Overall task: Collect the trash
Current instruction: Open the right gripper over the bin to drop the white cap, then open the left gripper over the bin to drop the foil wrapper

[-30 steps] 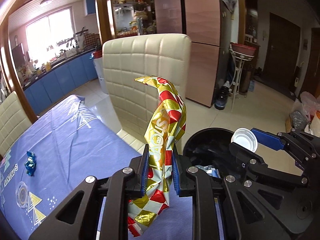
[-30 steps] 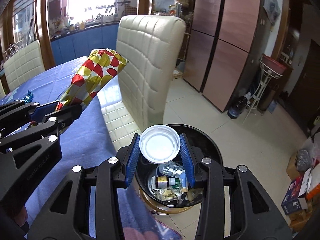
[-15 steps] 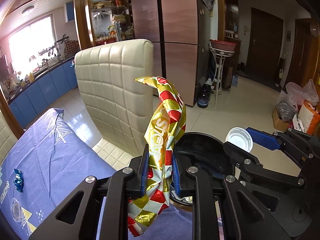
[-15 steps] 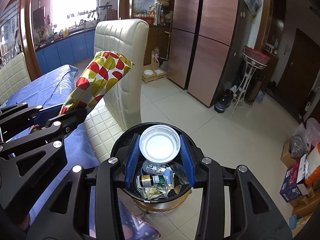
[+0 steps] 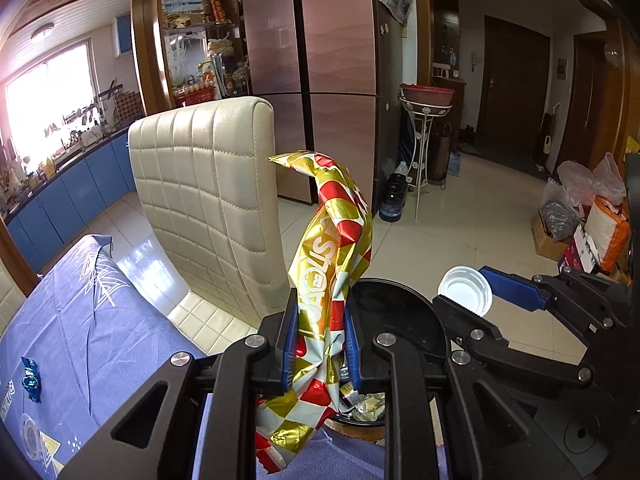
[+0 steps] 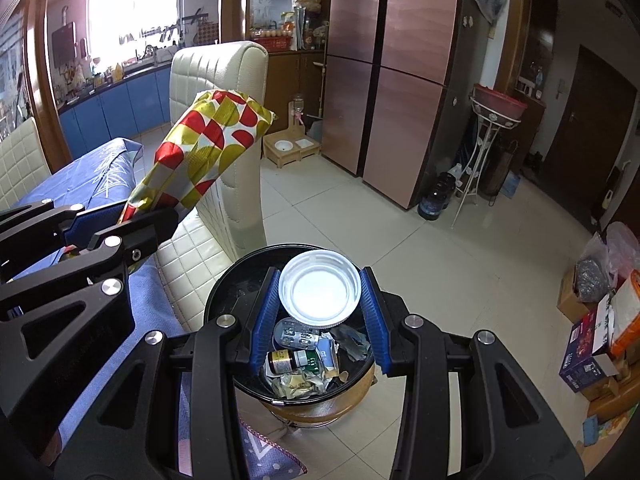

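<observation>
Lower centre, left wrist view: left gripper clamped tight on crinkled red-and-gold foil snack wrapper, upper end curling above blue pads. Lower centre, right wrist view: right gripper closed on round white plastic lid, held directly over round black trash bin already containing small bottle and scraps. Left of bin: cream quilted chair; blue tablecloth at lower left.
</observation>
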Motion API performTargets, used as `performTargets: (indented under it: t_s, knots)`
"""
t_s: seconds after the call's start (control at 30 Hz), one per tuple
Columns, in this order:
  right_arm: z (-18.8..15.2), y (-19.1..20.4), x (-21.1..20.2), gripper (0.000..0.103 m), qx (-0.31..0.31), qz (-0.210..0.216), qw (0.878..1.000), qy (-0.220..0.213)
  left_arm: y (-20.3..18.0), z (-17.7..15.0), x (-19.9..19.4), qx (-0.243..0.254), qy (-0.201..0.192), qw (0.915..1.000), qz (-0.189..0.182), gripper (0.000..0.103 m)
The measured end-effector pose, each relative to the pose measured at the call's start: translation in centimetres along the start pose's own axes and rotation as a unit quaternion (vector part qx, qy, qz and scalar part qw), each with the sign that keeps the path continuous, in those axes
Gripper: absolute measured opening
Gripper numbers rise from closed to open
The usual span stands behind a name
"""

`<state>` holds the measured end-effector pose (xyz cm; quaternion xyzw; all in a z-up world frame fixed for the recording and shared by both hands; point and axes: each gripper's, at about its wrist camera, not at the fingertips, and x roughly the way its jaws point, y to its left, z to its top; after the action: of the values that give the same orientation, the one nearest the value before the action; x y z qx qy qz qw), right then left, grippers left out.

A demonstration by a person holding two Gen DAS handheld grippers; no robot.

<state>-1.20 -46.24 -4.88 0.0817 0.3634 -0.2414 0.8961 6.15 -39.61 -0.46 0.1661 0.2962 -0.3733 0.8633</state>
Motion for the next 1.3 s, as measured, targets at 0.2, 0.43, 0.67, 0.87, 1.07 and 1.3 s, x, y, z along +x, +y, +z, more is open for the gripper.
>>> performTargets:
  t_s: [0.2,0.43,0.67,0.87,1.07,1.3]
  knots:
    - [0.4,0.0,0.3,0.043,-0.002,-0.001,1.0,-0.005,0.2,0.6,-0.3,-0.001,-0.009,0.9999,0.004,0.02]
    - [0.7,0.2,0.7,0.064,0.001,-0.006,1.0,-0.009,0.5,0.9,-0.1,0.001,-0.012,0.9999,0.001,0.02]
    - [0.8,0.0,1.2,0.064,0.004,-0.007,1.0,-0.003,0.2,1.0,0.4,0.004,-0.01,0.9999,-0.004,0.02]
    - [0.8,-0.1,1.5,0.065,0.004,-0.008,1.0,0.0,0.1,1.3,1.2,0.006,-0.005,0.9999,-0.008,0.02]
    - [0.5,-0.4,1.6,0.065,0.007,-0.012,1.0,0.005,-0.2,1.6,1.5,0.009,0.0,0.9996,-0.025,0.022]
    - [0.5,-0.9,1.6,0.065,0.01,-0.018,1.0,0.007,-1.0,1.6,1.0,0.014,-0.017,0.9993,-0.03,0.06]
